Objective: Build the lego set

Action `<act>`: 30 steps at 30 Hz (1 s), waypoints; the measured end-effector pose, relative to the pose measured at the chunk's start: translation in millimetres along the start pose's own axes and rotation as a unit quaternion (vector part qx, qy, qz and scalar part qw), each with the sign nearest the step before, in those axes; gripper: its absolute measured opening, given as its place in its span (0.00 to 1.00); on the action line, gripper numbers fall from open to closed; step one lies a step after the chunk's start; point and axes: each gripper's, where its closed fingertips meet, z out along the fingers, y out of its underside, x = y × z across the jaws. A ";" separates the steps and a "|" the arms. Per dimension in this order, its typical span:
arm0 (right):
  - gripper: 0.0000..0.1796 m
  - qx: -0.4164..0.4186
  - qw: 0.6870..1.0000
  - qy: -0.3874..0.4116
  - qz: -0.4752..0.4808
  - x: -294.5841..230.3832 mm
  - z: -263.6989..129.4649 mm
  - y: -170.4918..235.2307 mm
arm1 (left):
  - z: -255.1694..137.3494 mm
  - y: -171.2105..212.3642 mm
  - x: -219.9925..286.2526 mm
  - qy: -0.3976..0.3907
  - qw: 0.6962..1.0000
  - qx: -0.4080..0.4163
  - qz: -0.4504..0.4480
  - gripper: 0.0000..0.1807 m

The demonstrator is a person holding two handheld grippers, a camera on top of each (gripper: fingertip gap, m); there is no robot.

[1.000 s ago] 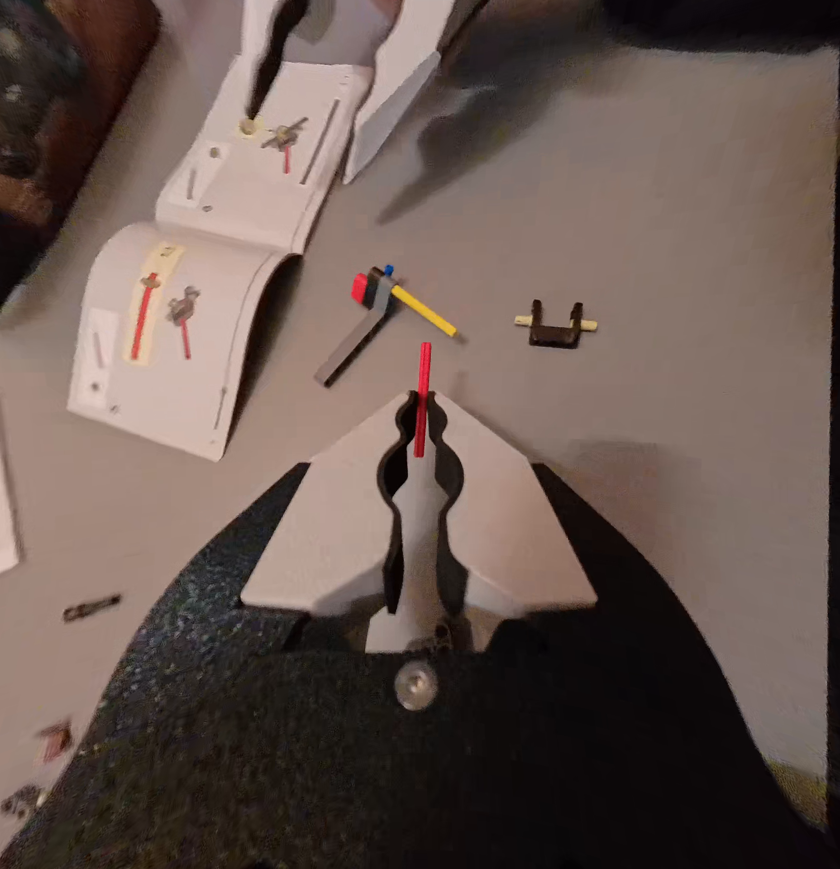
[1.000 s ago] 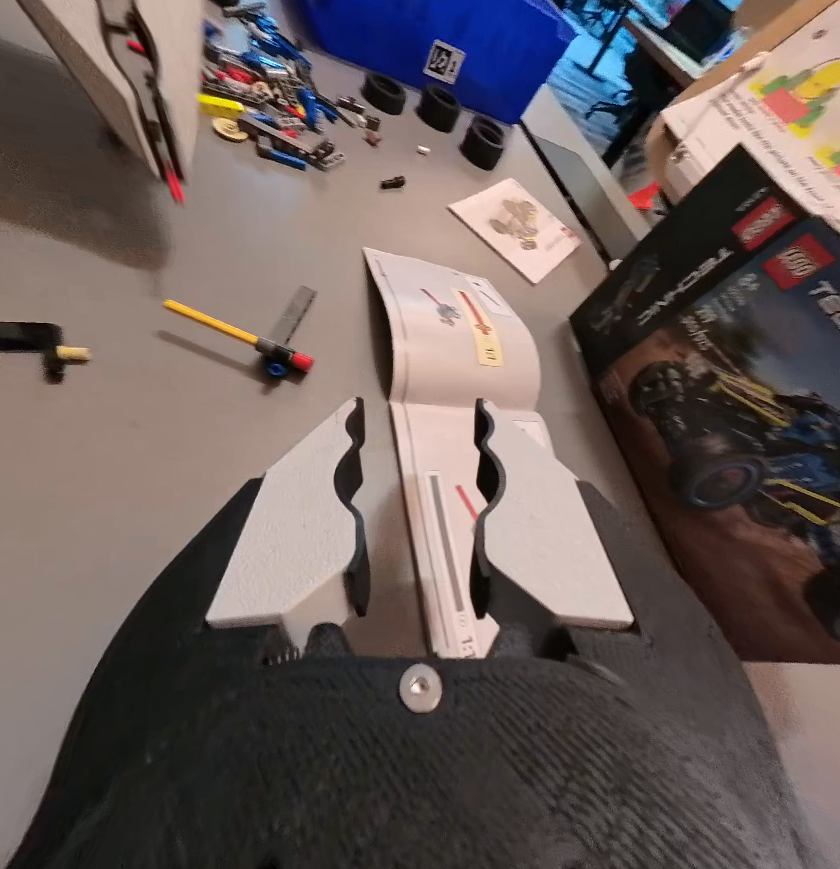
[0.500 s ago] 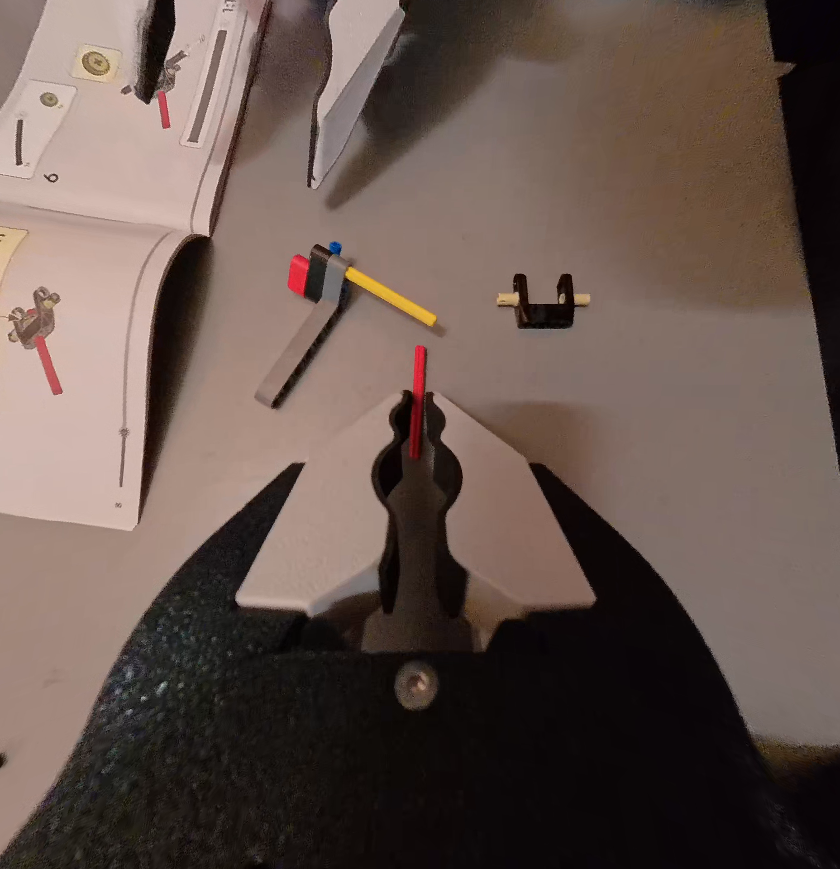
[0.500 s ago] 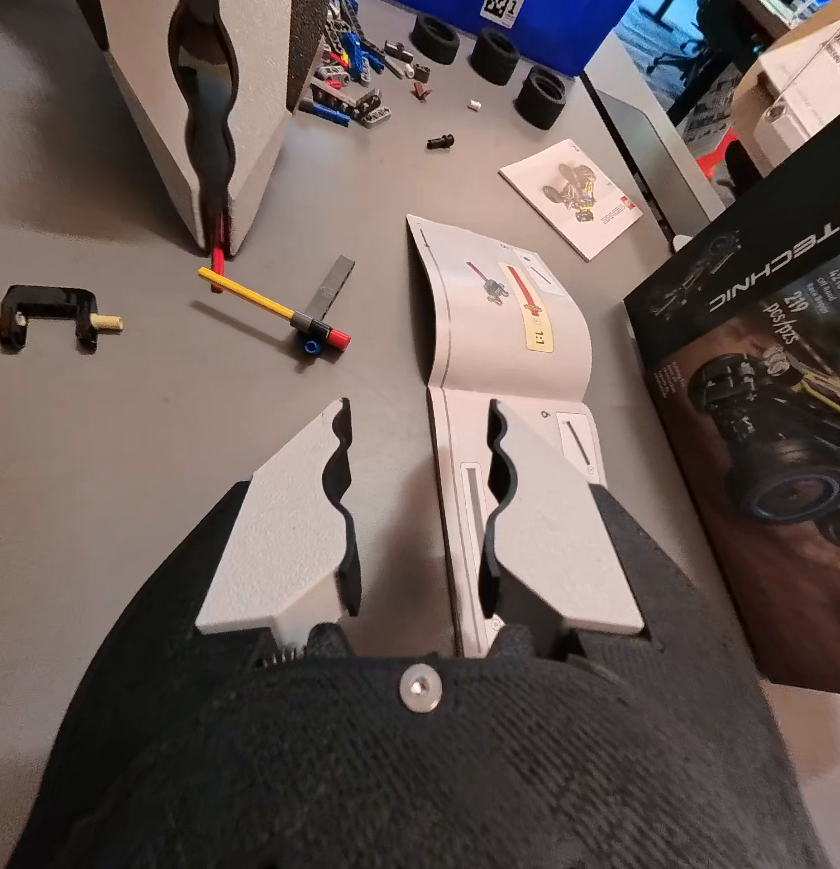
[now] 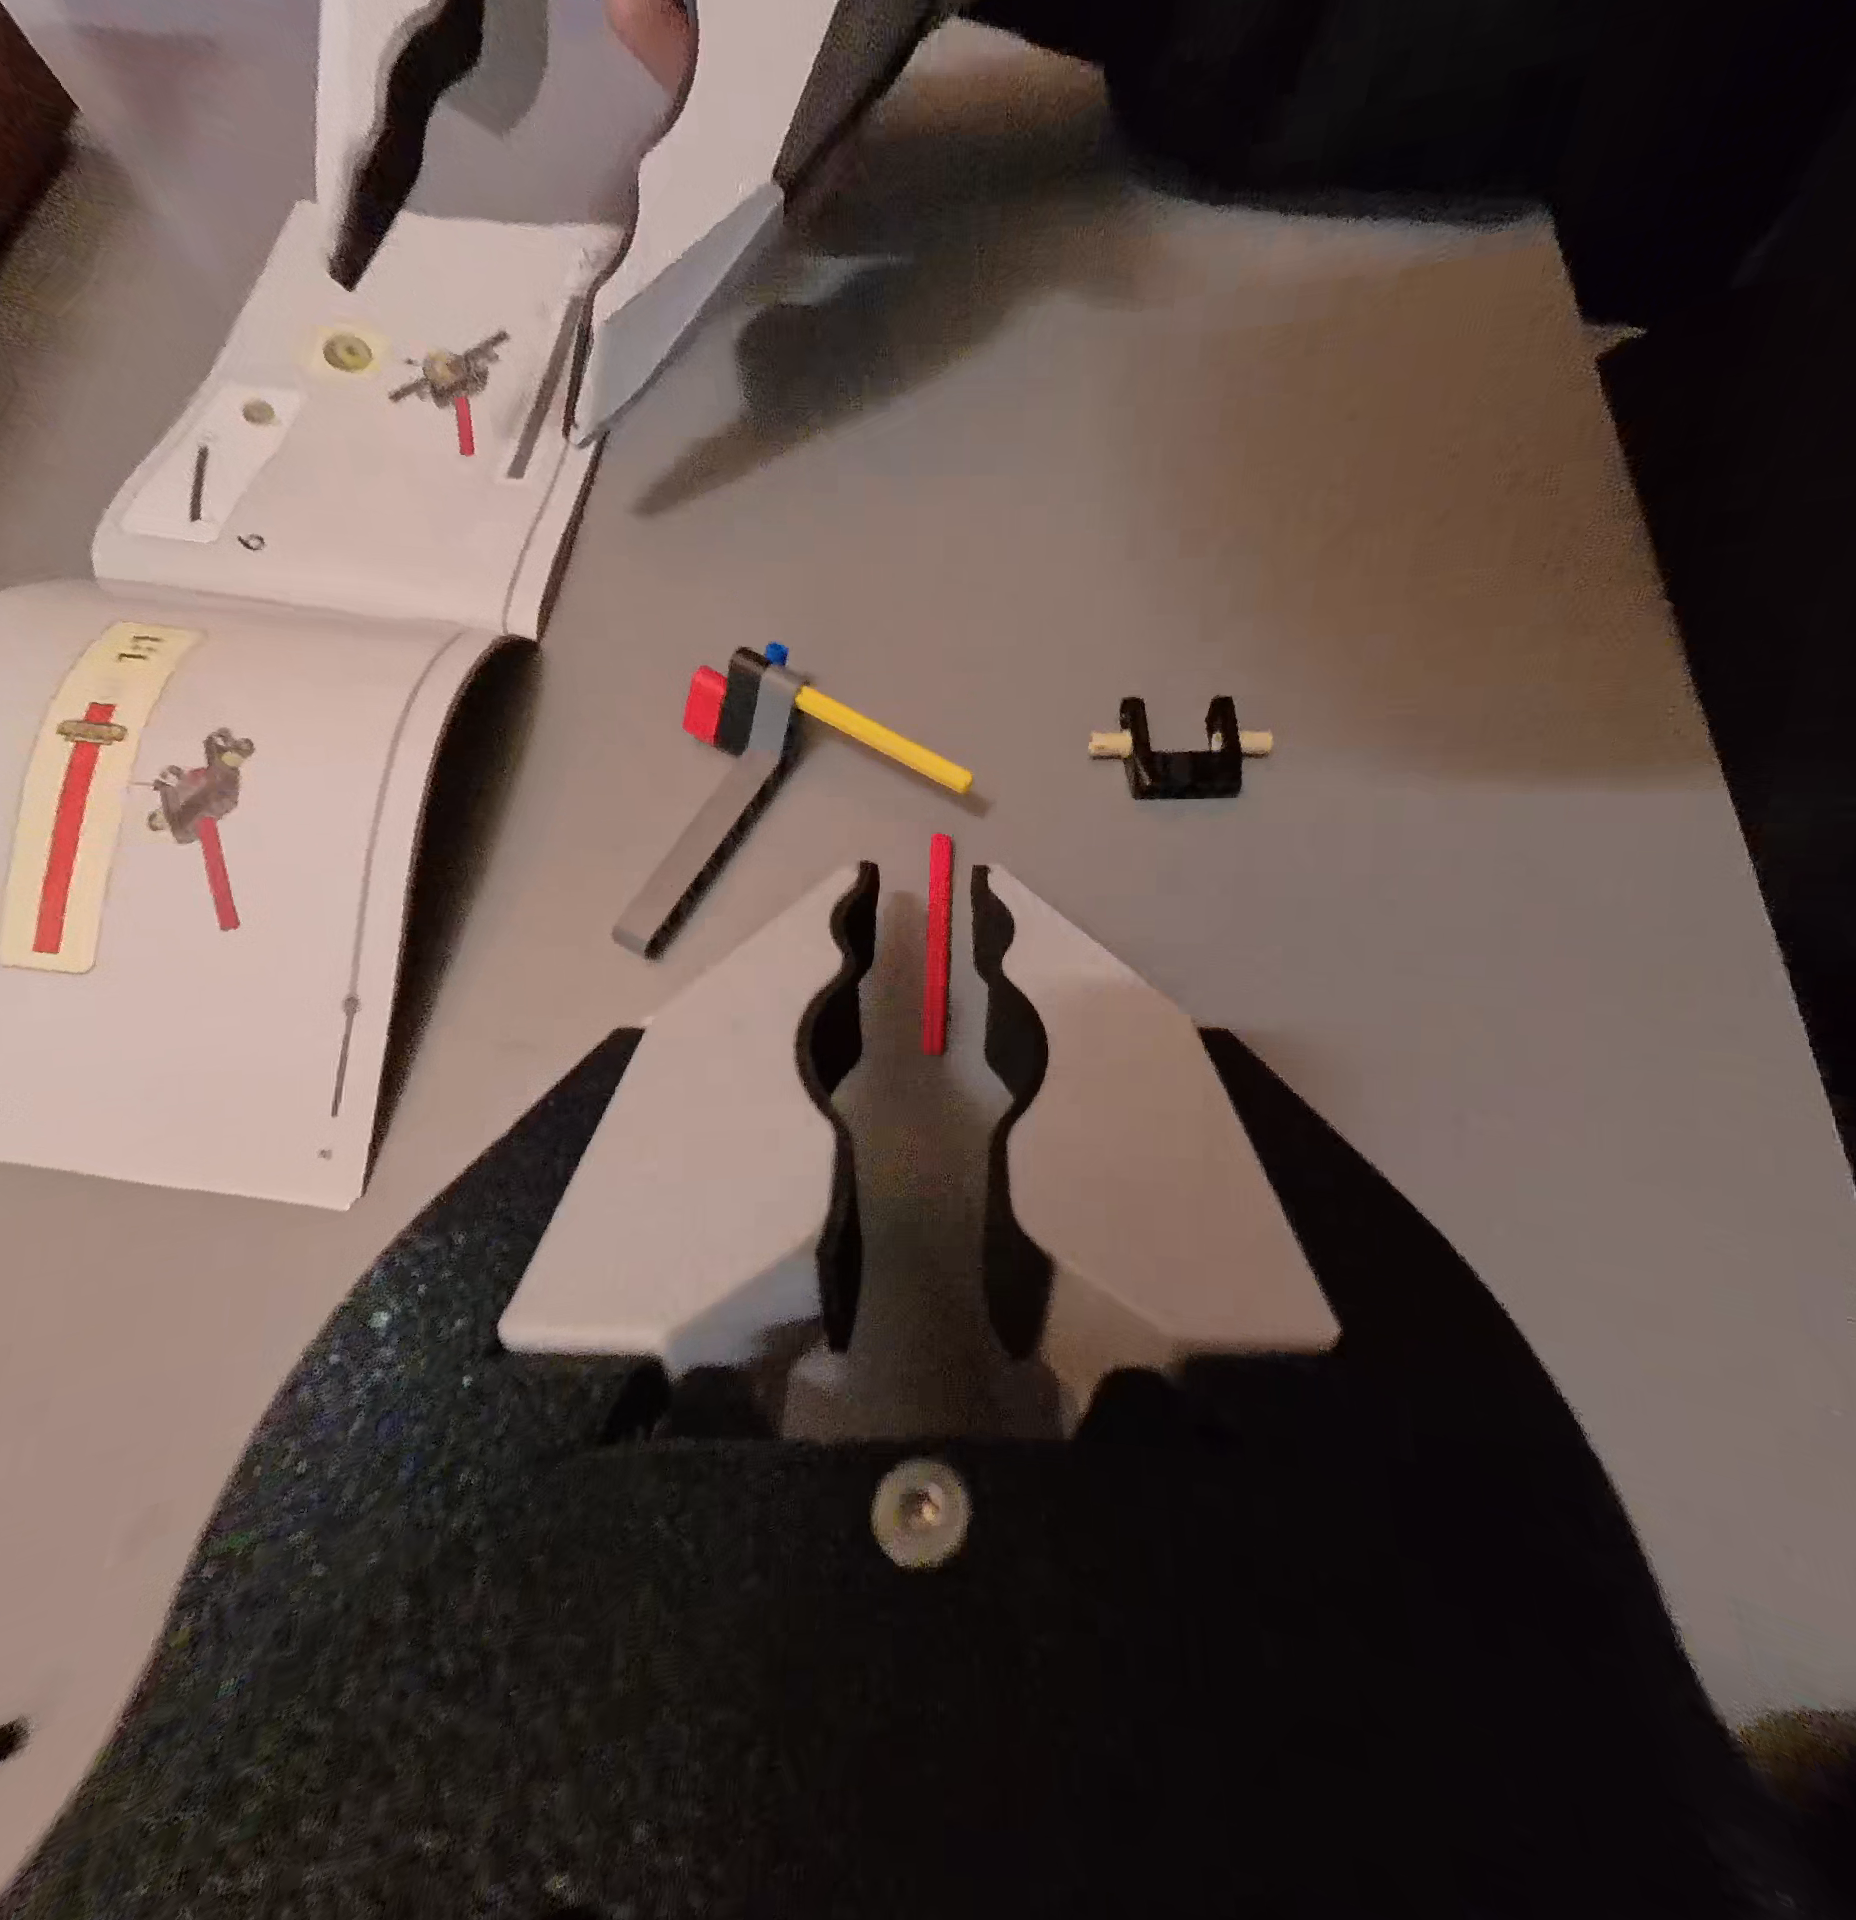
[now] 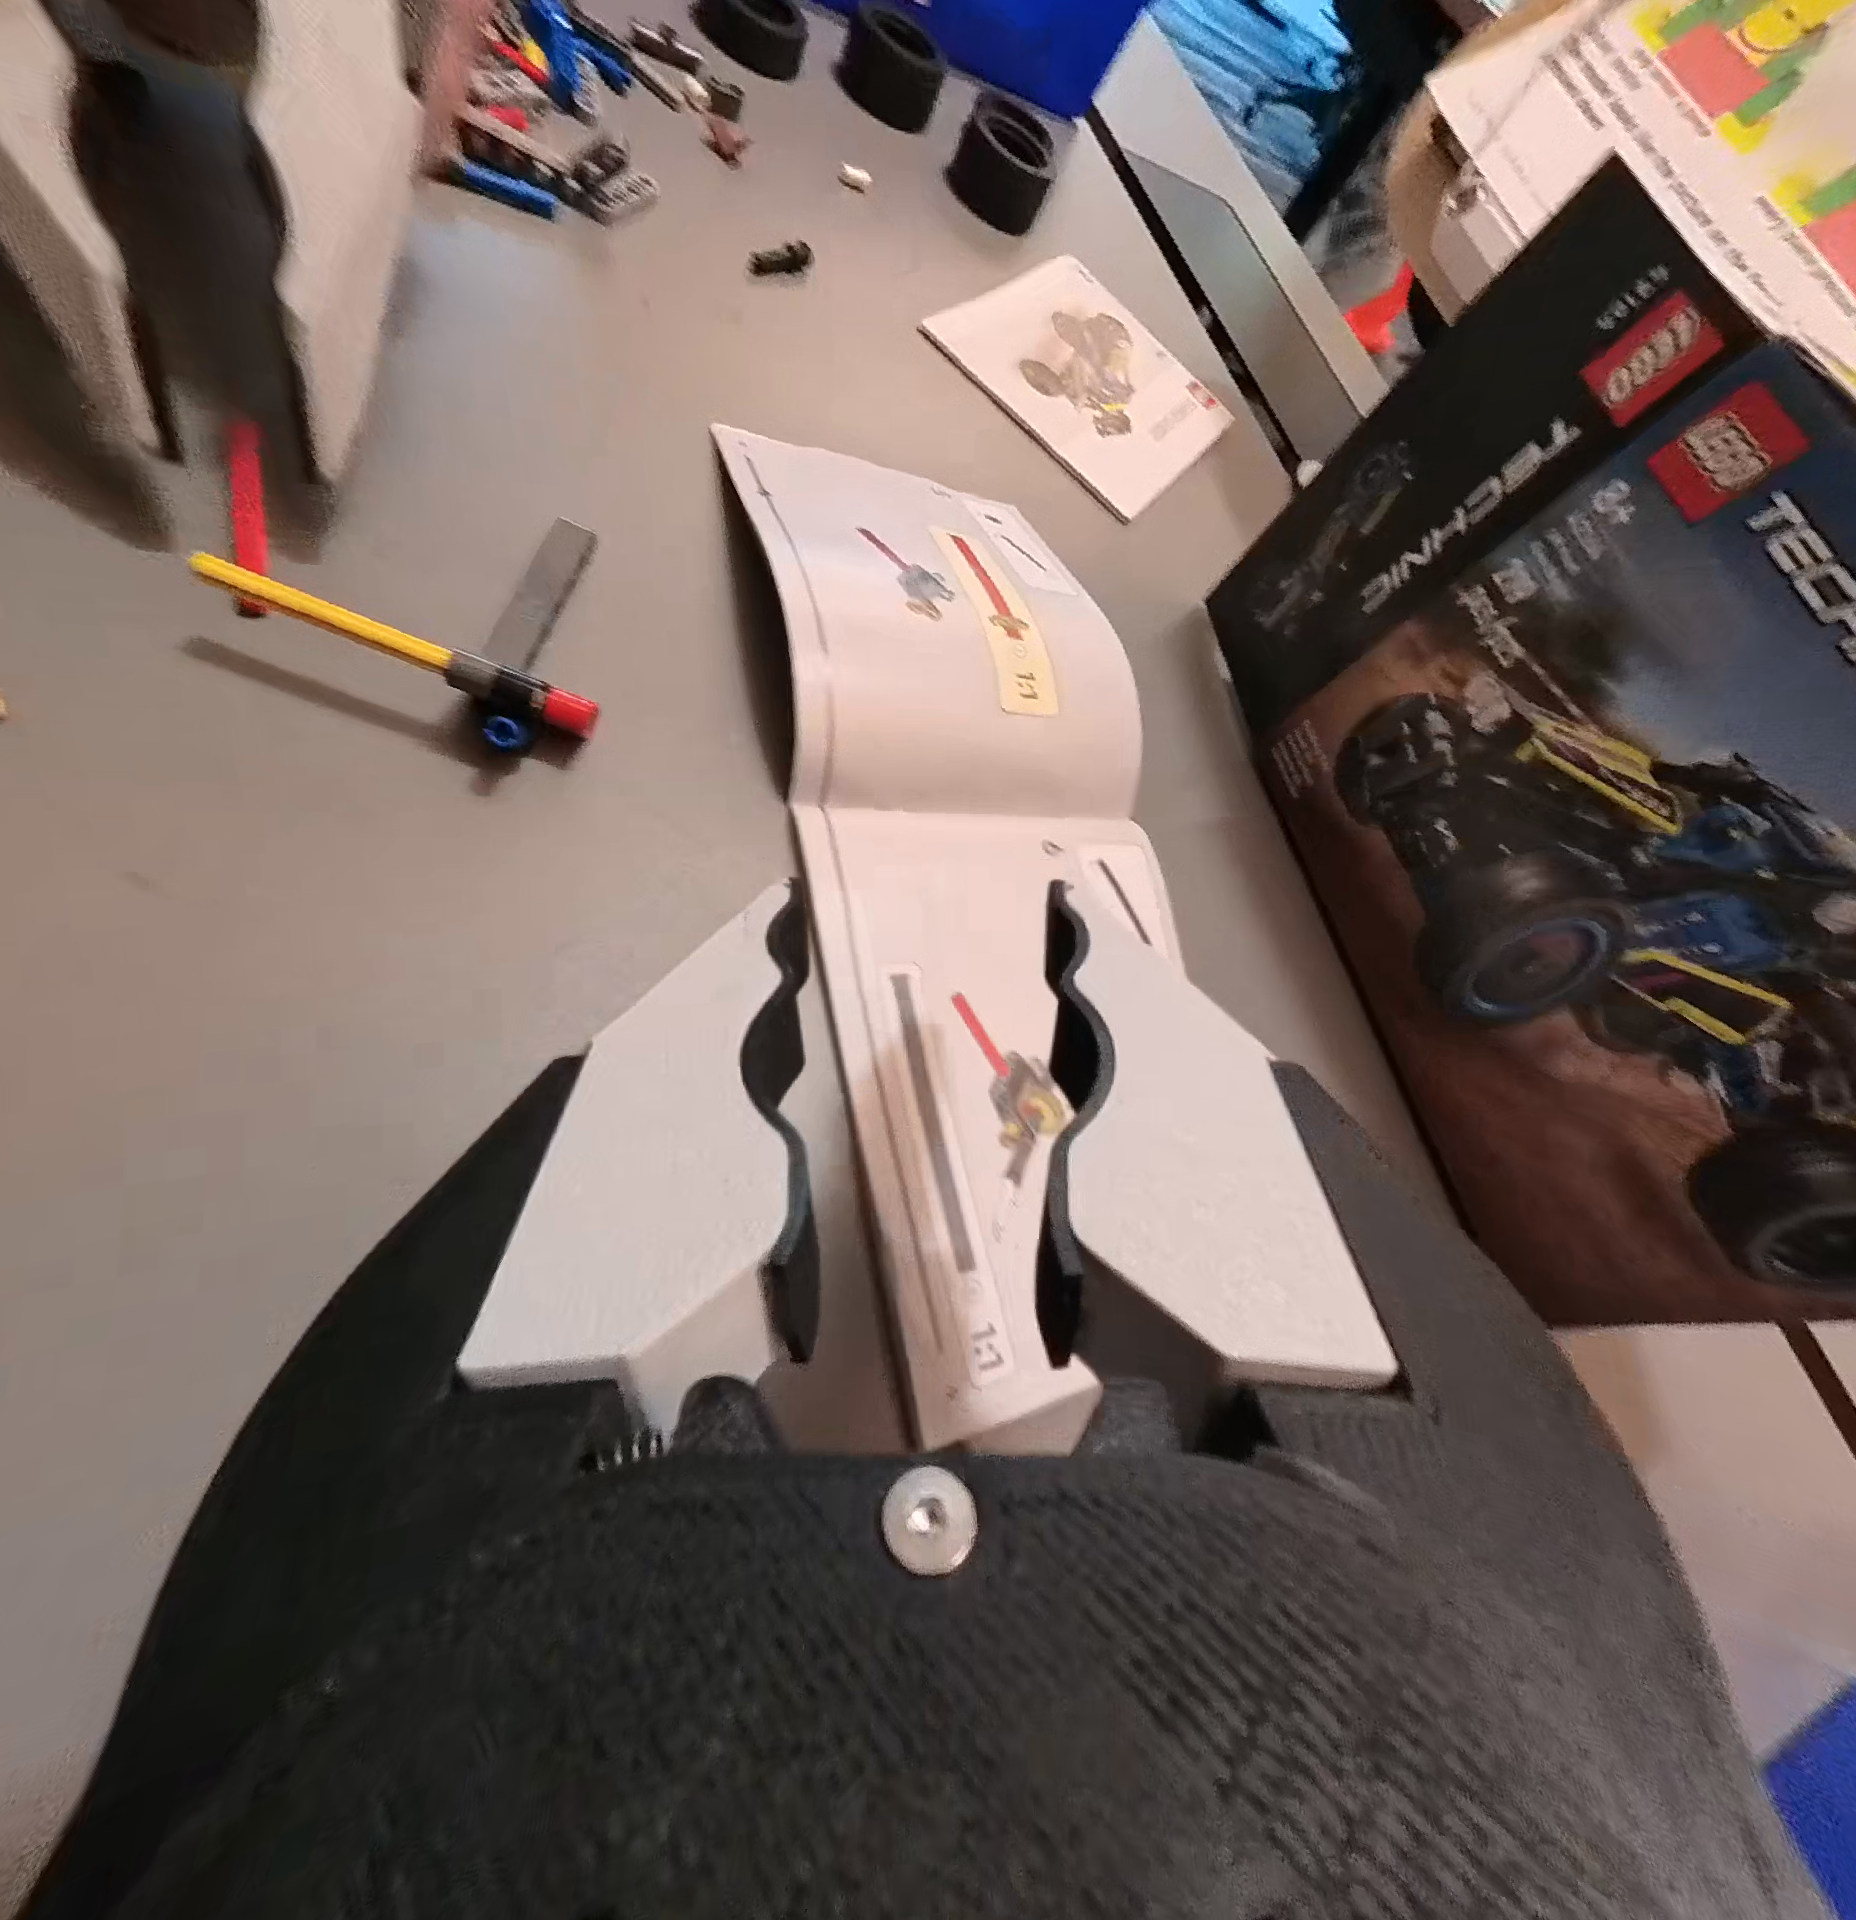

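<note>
The red axle (image 5: 936, 943) lies in the gap of my left gripper (image 5: 925, 878), whose fingers stand a little apart with space on both sides of it; whether it rests on the grey table (image 5: 1267, 520) or touches a pad I cannot tell. Just beyond the axle sits the small assembly with the yellow axle (image 5: 882, 738), a grey beam, a red end and a blue pin. To the right of the red axle, well apart, is the black bracket (image 5: 1182, 750) with tan pins. To its left the instruction booklet (image 5: 228, 935) lies open. My right gripper (image 6: 924, 909) hovers over the booklet's near page, fingers wide and empty. Farther past the axle in the right wrist view, loose parts (image 6: 550, 135) and black tyres (image 6: 888, 68) crowd the table's far edge, and the set's box (image 6: 1578, 779) stands beyond the booklet.
</note>
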 end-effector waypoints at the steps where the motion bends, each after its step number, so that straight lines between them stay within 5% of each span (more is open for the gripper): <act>1: 0.23 -0.009 1.000 0.013 0.005 5.2 0.1 4.6 | -1.2 -4.3 -1.3 0.000 1.000 0.017 -0.003 0.09; 7: 0.00 -0.053 0.998 0.021 0.006 8.9 5.3 24.1 | -20.3 -23.6 -30.0 -0.091 0.992 0.084 -0.006 0.04; 13: 0.00 -0.102 0.994 0.032 -0.038 10.3 7.0 39.0 | -47.9 -37.6 -63.5 -0.222 0.966 0.135 0.008 0.00; 22: 0.00 -0.115 0.991 0.034 -0.063 11.0 5.4 42.5 | -125.3 -42.6 -103.9 -0.410 0.880 0.237 -0.029 0.00; 30: 0.00 -0.101 0.981 0.111 -0.126 29.2 2.2 30.4 | -141.8 -32.7 -113.4 -0.451 0.861 0.229 -0.047 0.00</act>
